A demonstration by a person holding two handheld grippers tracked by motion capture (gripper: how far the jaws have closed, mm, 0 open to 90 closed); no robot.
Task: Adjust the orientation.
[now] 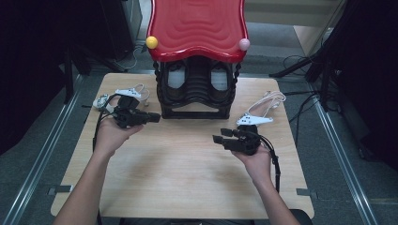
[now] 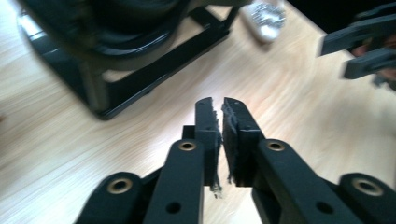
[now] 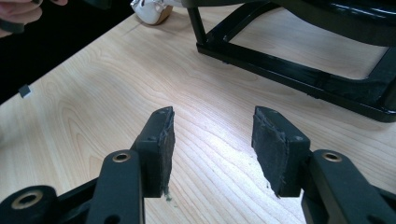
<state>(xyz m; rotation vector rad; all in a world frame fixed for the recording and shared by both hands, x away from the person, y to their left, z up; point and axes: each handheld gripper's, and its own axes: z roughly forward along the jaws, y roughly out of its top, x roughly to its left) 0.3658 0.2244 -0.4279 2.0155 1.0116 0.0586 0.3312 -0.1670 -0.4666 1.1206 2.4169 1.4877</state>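
High view: left gripper beside black stand base, right gripper well apart over bare table; red tray topping stand, cut off above.

Left gripper view: jaws nearly together, nothing between; stand frame near, blurred.

Right gripper view: 2 pads spread wide, empty; frame ahead.

Best reopened before approaching frame bar squarely. Stand's interior too dark to read.
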